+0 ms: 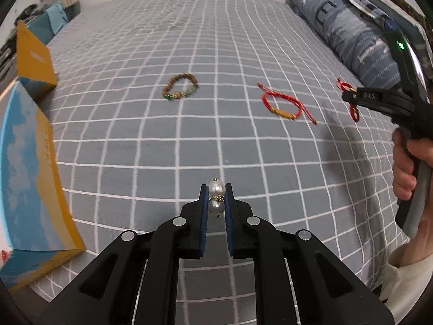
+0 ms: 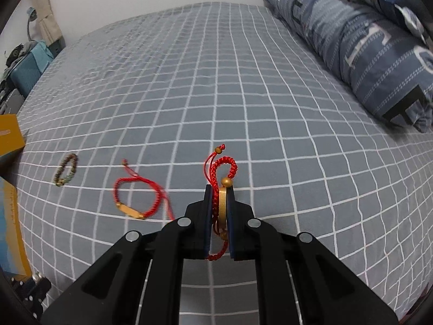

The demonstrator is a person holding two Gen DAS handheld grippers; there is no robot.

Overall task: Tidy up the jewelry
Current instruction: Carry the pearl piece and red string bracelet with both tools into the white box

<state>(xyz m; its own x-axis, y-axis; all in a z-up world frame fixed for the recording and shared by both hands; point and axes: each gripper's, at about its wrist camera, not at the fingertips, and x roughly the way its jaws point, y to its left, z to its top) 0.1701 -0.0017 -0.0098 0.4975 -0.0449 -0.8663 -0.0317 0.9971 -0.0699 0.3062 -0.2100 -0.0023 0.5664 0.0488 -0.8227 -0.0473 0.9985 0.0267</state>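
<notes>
Left wrist view: left gripper [image 1: 216, 197] is clamped on a pearl piece [image 1: 216, 196], held above the checked bedsheet [image 1: 162, 140]; a beaded bracelet [image 1: 180, 86] and a red cord bracelet [image 1: 284, 104] lie apart on the sheet, boxes [image 1: 35, 189] at left. Right gripper [image 2: 219, 200] is closed on a second red bracelet [image 2: 222, 189] with a gold ring, clear of the sheet.

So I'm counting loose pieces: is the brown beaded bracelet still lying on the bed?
Yes, the brown beaded bracelet lies on the checked bedsheet, clear of both grippers.
</notes>
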